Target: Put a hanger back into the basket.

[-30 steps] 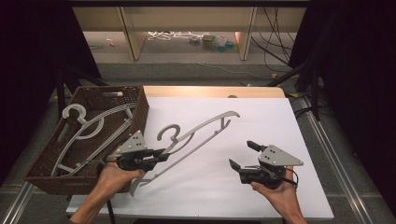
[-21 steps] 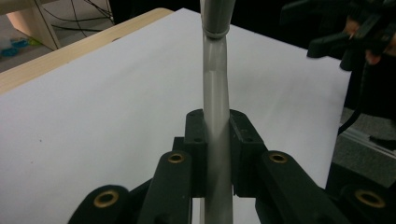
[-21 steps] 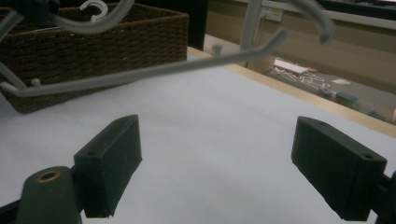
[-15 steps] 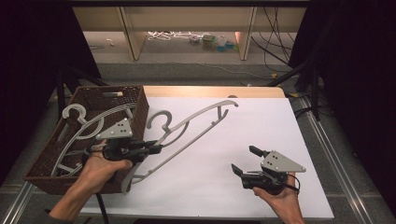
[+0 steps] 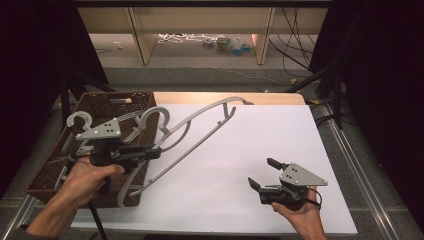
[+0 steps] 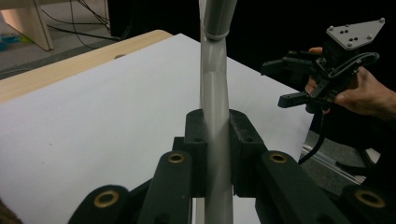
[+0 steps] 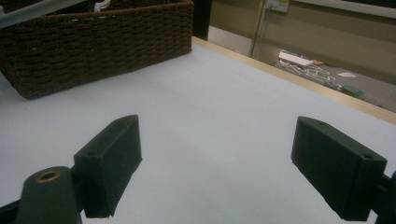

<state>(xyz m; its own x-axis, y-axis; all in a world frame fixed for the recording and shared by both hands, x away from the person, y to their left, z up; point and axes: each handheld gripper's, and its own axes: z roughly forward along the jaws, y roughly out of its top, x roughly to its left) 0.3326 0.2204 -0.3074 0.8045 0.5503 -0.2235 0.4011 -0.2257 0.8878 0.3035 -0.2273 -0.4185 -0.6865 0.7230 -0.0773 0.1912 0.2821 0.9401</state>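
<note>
- Left gripper (image 5: 150,153) clamps a grey hanger (image 5: 200,125), lifted at the left over the basket (image 5: 50,175) edge.
- Right gripper (image 5: 264,174), jaws wide apart and empty, hovers near-right above the white table (image 5: 280,130).

no readable text, no labels, no brand marks, no numbers in any view

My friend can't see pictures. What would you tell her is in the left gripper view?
Two black jaws of the left gripper pinch a grey plastic clothes hanger above a white table sheet. Farther off, a hand holds the open right gripper.
</note>
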